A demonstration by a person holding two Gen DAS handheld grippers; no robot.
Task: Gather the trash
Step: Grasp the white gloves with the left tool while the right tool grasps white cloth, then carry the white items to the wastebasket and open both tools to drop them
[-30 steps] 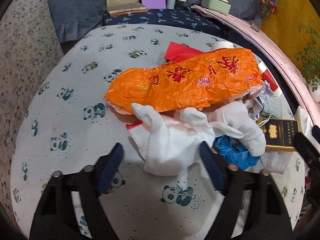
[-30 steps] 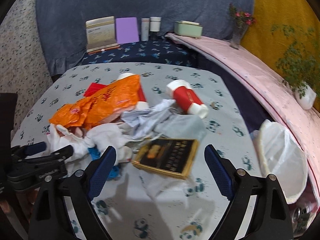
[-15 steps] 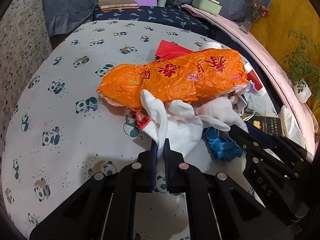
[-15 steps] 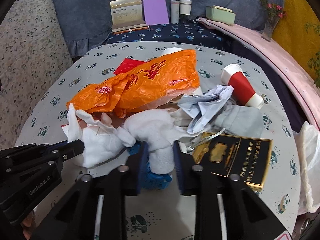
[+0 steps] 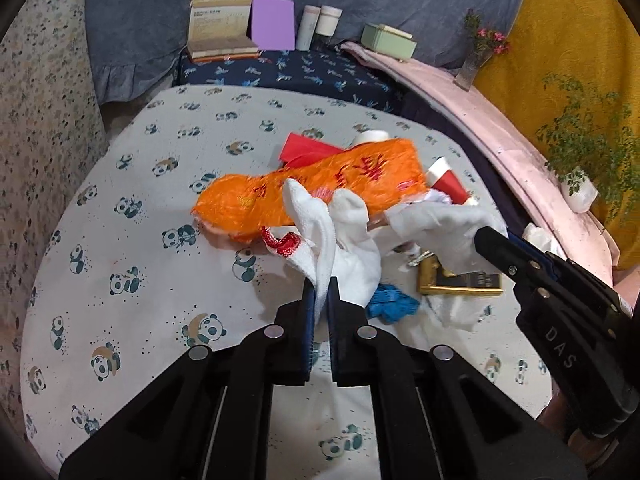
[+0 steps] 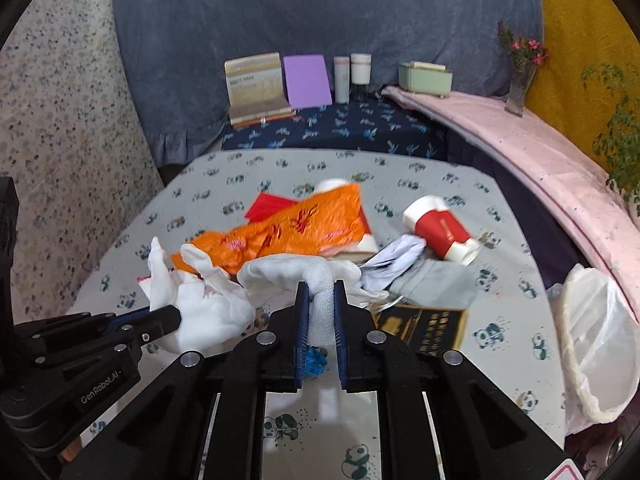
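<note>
A round table (image 5: pixel 132 184) covered in a pale cloth printed with pandas fills both views. Behind it a dark blue patterned ledge (image 6: pixel 344 128) carries an open box (image 6: pixel 256 88), a purple card (image 6: pixel 307 80), two small bottles (image 6: pixel 352 72) and a green case (image 6: pixel 425 76), all against a grey-blue drape. A pink-covered bench (image 6: pixel 536 152) curves along the right, with a flower vase (image 6: pixel 520 80) on it and yellow fabric behind. A white-lined bin (image 6: pixel 596 344) sits at the table's right edge.

The trash lies in a heap near the table's middle. An orange plastic bag (image 5: pixel 320 184) stretches with its long axis running from lower left to upper right in the left wrist view. A red and white cup (image 6: pixel 440 228) lies on its side, its wider white end pointing up and left. A black and gold box (image 6: pixel 420 328) lies flat beside a blue scrap (image 5: pixel 390 304).

The left gripper (image 5: pixel 321 300) has its jaws pinched narrowly on one white glove (image 5: pixel 340 240), red-cuffed, whose fingers stand upward. The right gripper (image 6: pixel 320 316) has its jaws closing on a second white glove (image 6: pixel 304 272), whose finger runs up between them and whose body drapes sideways.
</note>
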